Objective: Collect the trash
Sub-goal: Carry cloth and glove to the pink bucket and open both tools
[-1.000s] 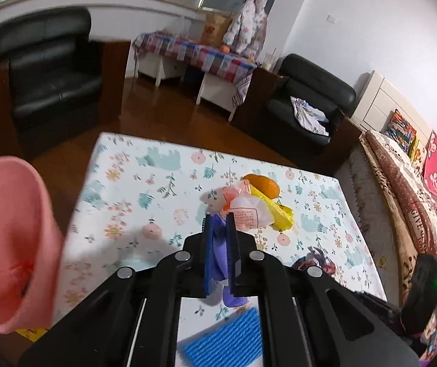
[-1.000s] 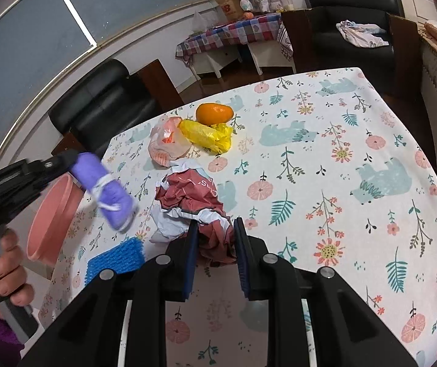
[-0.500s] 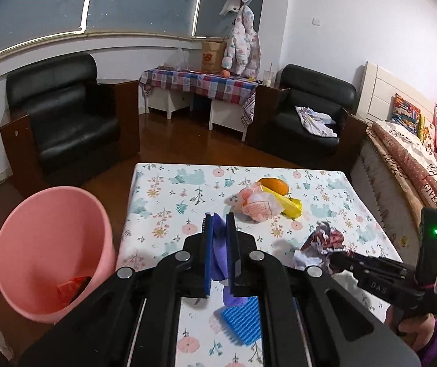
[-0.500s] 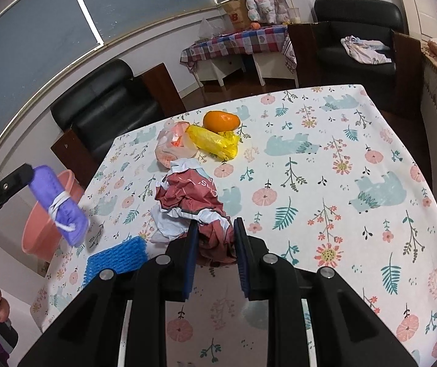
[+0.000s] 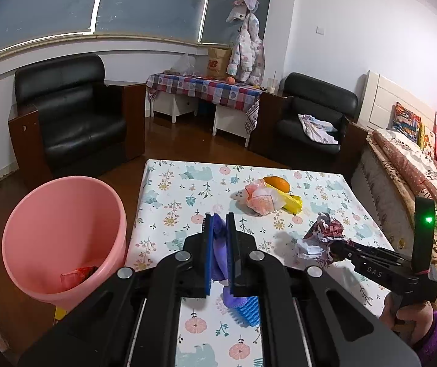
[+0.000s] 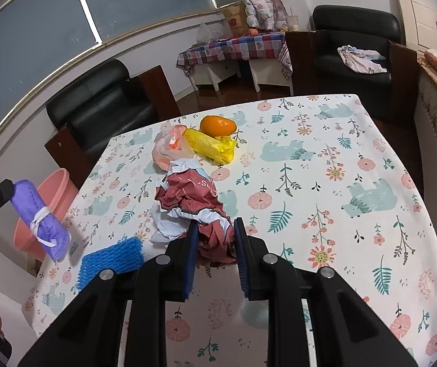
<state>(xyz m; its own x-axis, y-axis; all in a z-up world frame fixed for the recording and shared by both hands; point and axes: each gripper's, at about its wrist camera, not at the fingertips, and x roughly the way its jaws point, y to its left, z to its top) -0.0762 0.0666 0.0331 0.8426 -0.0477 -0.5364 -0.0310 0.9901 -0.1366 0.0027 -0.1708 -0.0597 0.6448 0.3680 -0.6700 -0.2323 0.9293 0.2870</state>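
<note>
My left gripper [image 5: 218, 223] is shut on a purple rolled cloth bundle [image 5: 219, 250] tied with white string, held in the air near the table's left edge; the bundle also shows in the right wrist view [image 6: 42, 223]. My right gripper [image 6: 215, 229] is shut on a crumpled red-and-white wrapper [image 6: 191, 205], which also shows in the left wrist view [image 5: 322, 238]. A pink bin [image 5: 62, 238] stands on the floor left of the table, with a red scrap inside.
On the floral table [image 6: 325, 168] lie a blue foam net [image 6: 111, 260], a pink plastic bag [image 6: 169, 150], a yellow bag [image 6: 212, 146] and an orange [image 6: 218, 124]. Black armchairs and a side table stand behind; a bed is at the right.
My left gripper has pulled back and up with the purple bundle, bringing the pink bin fully into view. My right gripper stays shut on the wrapper, which has lifted slightly.
</note>
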